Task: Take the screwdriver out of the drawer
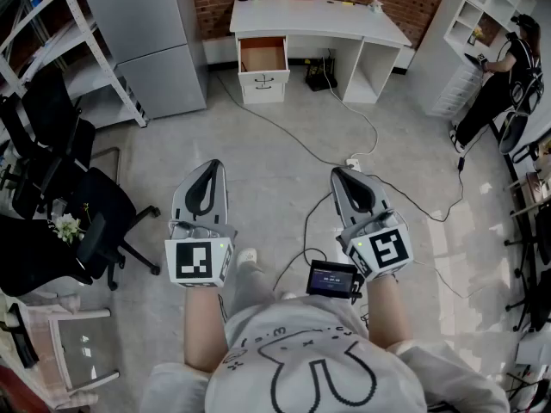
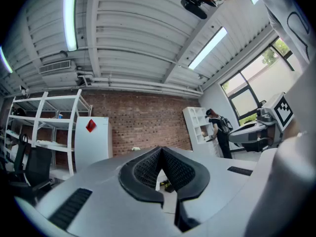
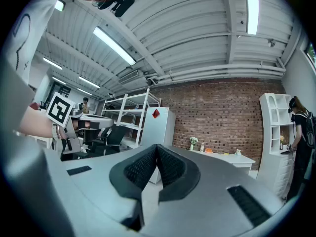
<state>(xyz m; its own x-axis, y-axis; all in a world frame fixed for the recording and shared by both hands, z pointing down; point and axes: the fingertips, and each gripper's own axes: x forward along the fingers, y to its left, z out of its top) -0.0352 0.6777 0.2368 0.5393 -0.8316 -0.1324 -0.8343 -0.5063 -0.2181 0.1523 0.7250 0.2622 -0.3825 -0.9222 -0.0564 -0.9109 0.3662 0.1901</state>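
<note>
Task barely begun | drawer (image 1: 263, 79) open, well apart from you | screwdriver not visible | your left tool (image 1: 213, 165) and right tool (image 1: 341, 173) pressed together, empty

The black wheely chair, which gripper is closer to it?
Left. The left gripper hangs just right of the black chair; the right gripper is farther right, past the left one.

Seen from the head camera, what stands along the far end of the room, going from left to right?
Tall pale grey cabinet → white desk with its open drawer → white cubby shelving.
</note>
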